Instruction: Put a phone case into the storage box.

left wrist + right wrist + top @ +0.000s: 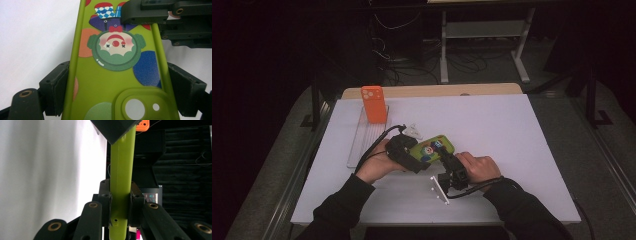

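Observation:
A green phone case (432, 148) printed with a clown is held just above the white table between both hands. My left gripper (416, 156) spans its width near the camera cut-out, and both pads press its long sides (117, 92). My right gripper (443, 151) is shut on the case's other end, pinching its thin wall between the pads (120, 195). The left gripper view has the case's printed back (115, 75) facing the camera, with the right gripper (150, 15) at the top. The right gripper view looks at the case (121, 170) edge-on.
An orange phone case (373, 104) stands upright at the far end of a clear tray (362, 145) on the left of the white table (502, 135). Its corner (143, 124) peeks in at the top of the right gripper view. Dark floor, cables and a stand lie beyond the table.

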### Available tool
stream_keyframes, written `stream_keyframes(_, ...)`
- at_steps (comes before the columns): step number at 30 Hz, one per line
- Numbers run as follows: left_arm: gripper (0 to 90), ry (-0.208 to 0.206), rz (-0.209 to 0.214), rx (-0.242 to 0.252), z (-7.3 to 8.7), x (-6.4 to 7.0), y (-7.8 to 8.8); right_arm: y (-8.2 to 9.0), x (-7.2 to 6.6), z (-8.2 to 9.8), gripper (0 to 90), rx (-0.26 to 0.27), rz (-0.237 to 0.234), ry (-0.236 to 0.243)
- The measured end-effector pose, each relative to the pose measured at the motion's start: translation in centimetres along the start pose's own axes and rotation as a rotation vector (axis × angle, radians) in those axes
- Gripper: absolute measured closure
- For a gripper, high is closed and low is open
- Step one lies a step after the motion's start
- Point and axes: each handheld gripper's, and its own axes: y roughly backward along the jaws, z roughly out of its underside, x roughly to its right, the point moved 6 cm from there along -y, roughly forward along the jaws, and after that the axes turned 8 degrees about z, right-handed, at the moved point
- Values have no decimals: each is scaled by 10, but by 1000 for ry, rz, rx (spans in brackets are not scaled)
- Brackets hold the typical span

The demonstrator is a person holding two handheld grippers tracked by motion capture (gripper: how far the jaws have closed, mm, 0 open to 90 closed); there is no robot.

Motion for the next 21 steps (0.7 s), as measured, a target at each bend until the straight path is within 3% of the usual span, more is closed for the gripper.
stream_keyframes(3,141,-15,-5,13,0,0,2,1,1,1,758,-7,15,-17)
stream_keyframes(5,103,-12,9,20,-1,1,3,1,2,1,759,-1,6,-12)
stream_keyframes(9,30,-11,30,26,-1,4,6,2,-2,1,758,-27,-21,-55)
stream_keyframes(10,26,-15,34,29,-1,4,6,1,-1,2,759,-16,-25,-37)
stream_keyframes(13,5,-20,44,37,-1,4,10,0,0,4,758,-26,-24,-53)
stream_keyframes(14,0,-9,44,56,-1,5,11,0,1,5,759,-30,-35,-62)
stream_keyframes(20,0,-29,26,78,-1,-2,22,-1,2,14,759,-63,-95,-157)
stream_keyframes(21,0,-15,28,87,-1,-2,23,-1,2,15,759,-69,-105,-174)
